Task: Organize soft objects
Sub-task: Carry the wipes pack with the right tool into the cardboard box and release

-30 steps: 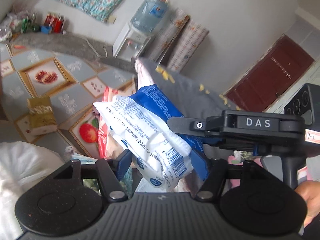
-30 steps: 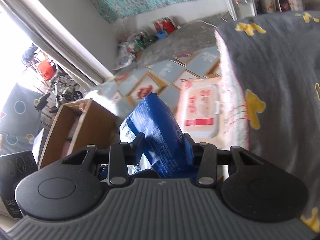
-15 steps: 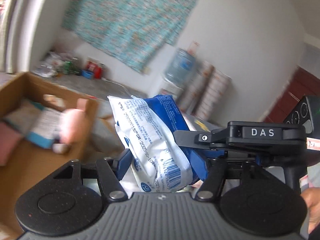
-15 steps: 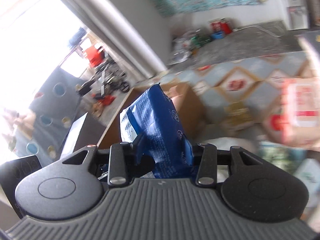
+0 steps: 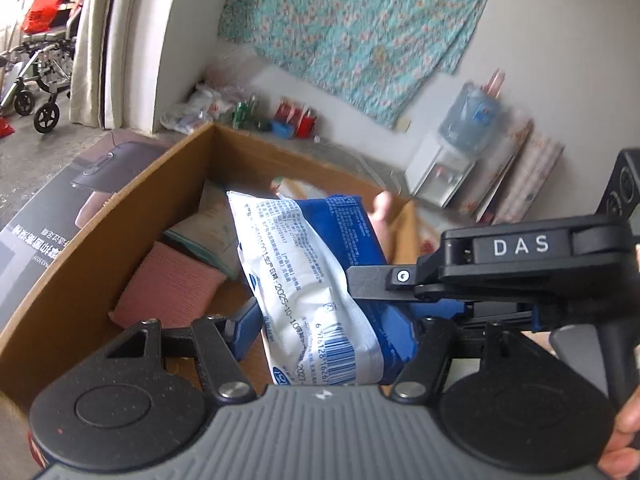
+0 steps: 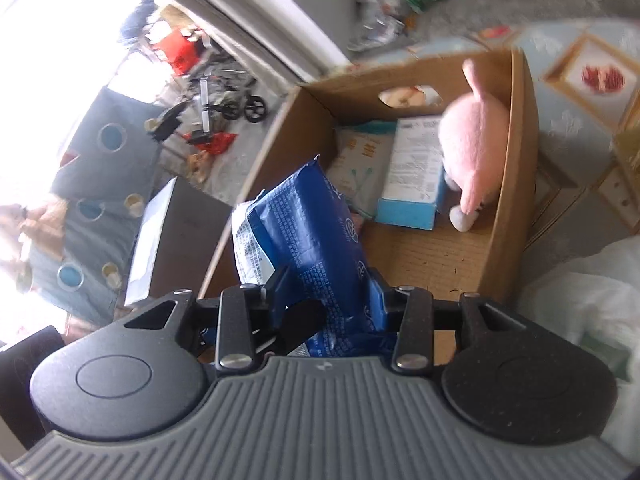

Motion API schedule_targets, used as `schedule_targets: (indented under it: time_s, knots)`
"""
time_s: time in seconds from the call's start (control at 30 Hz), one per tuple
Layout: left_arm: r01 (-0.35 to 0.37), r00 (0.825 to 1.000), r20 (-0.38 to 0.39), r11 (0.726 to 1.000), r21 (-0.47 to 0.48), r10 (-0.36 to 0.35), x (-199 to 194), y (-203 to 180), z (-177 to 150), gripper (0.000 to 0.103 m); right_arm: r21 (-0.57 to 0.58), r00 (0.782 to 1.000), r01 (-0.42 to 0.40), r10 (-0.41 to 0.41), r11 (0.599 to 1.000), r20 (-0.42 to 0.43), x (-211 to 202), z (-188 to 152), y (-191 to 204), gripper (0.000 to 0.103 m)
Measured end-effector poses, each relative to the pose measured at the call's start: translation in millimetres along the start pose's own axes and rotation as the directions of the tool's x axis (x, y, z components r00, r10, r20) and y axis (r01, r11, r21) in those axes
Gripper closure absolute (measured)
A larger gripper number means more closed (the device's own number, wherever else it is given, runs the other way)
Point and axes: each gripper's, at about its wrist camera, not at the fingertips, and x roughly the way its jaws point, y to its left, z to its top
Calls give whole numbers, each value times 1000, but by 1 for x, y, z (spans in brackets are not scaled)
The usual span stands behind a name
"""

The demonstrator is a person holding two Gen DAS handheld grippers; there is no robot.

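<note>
Clamping the blue-and-white pack [image 5: 316,280] upright in both grippers [image 5: 332,324] [image 6: 324,292], I am hanging it directly over the cardboard box [image 6: 516,168].

On the wall ahead of me hangs a teal flowered cloth [image 5: 356,28]. Below it, along the floor edge, I see a row of red cans [image 5: 296,118] beside a heap of plastic bags [image 5: 200,108]. To the right stands a water dispenser [image 5: 448,168] with a blue bottle on top, and folded patterned boards [image 5: 520,176] lean against the wall just beside it. Through the doorway at far left, past a pale curtain [image 5: 90,44], a wheelchair [image 5: 36,76] is parked outside. The floor mat [image 6: 580,72] shows fruit pictures.
</note>
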Motion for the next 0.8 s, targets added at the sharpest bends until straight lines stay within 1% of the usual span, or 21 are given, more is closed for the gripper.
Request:
schedule_targets:
  time_s: [0.03, 0.07, 0.13, 0.17, 0.2, 0.4, 0.53, 0.63, 0.73, 0.8]
  knots:
    - [-12, 999, -32, 1000, 13, 12, 11, 9, 1, 35, 14, 1000, 20, -20, 1000, -15, 12, -1, -4, 63]
    - [-40, 997, -65, 999, 27, 42, 23, 13, 3, 35, 31, 999, 37, -36, 999, -32, 21, 0, -8, 61]
    - [-105, 987, -116, 993, 57, 111, 42, 21, 2, 35, 45, 996, 44, -41, 998, -74, 39, -1, -16, 63]
    - [-129, 982, -127, 989, 73, 138, 46, 24, 0, 35, 38, 995, 52, -49, 998, -87, 46, -1, -14, 60]
    - [-143, 980, -126, 986, 83, 153, 46, 28, -4, 35, 26, 994, 61, -58, 998, -97, 50, -1, -14, 59]
    - [-178, 975, -122, 982, 68, 186, 28, 49, -8, 35, -61, 981, 129, -137, 990, -139, 73, 1, 3, 56]
    - [-215, 975, -47, 976, 36, 216, -2, 71, -6, 35, -134, 970, 152, -173, 979, -169, 77, -4, 18, 56]
    - [-217, 976, 16, 976, -23, 217, -30, 87, 1, 35, -165, 961, 144, -178, 976, -211, 80, -4, 23, 54]
    - [-207, 973, 84, 976, -74, 213, -57, 101, 6, 33, -138, 944, 118, -154, 983, -291, 88, -13, 22, 53]
    - [-207, 969, 118, 974, -96, 218, -70, 107, 9, 32, -122, 926, 93, -131, 988, -353, 96, -20, 22, 53]
